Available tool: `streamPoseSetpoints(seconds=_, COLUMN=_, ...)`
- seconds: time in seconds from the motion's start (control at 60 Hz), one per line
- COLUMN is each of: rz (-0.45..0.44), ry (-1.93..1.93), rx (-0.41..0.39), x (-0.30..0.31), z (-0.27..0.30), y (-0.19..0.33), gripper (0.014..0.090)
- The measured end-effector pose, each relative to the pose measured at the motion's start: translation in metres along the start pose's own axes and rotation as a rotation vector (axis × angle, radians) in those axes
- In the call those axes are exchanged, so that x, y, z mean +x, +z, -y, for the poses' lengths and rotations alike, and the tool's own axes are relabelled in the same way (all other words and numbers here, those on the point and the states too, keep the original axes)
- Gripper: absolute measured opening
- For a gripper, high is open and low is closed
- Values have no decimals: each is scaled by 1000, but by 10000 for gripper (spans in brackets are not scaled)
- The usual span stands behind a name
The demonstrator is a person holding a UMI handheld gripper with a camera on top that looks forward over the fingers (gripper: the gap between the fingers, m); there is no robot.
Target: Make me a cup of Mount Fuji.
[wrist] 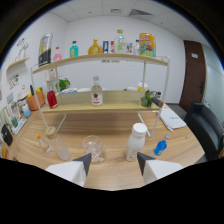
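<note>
My gripper (113,162) hovers above a wooden table (115,172) with its two fingers apart and nothing between them. Just ahead of the left fingertip stands a clear glass (93,146) with ice in it. Ahead of the right fingertip stands a white bottle (136,141) with a white cap. A small blue object (160,147) lies to the right of that bottle. On the lower shelf (100,106) beyond them stands a clear bottle with a red label (96,92).
A two-tier wooden shelf rack holds several bottles on top (105,47), a red can (52,99) and plants. A small bottle (43,143) and a clear scoop-like item (62,150) lie left of the glass. A black chair (206,125) stands at the right.
</note>
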Motion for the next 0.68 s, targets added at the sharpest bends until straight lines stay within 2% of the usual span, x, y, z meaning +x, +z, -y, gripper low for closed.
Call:
streamPoseSetpoints(seconds=0.283, rz=4, ry=-41, rx=-10, x=-52, z=-8, y=-31, gripper=861)
streamPoseSetpoints(seconds=0.683, rz=-7, ry=-72, rx=-10, x=-66, z=-6, y=-40, gripper=861)
